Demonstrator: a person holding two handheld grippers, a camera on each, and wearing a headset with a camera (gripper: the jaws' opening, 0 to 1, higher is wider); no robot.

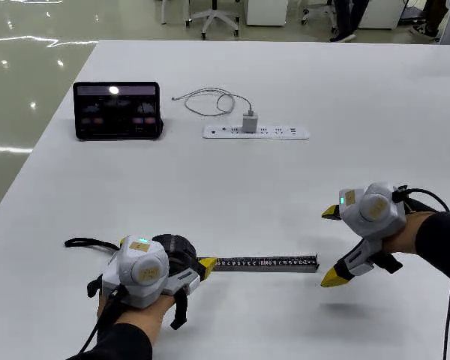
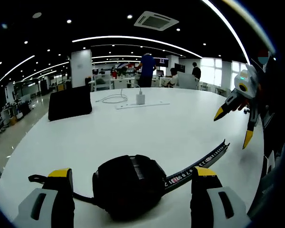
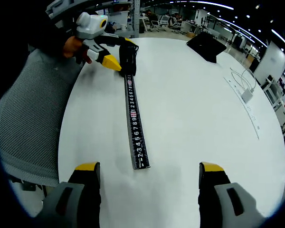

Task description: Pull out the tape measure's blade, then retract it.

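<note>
1. Tape measure point(image 1: 176, 251) sits near the worktop's point(image 1: 285, 180) near edge, blade point(image 1: 266, 263) out flat toward the right.
2. Left claw point(image 2: 132, 173) straddles the case, jaws apart with gaps showing on either side. I'd close onto it firmly first.
3. Right claw point(image 1: 331, 246) is wide open, just off the blade's tip, not touching.
4. For retracting, I'd guide the tip back slowly so it doesn't whip.
</note>
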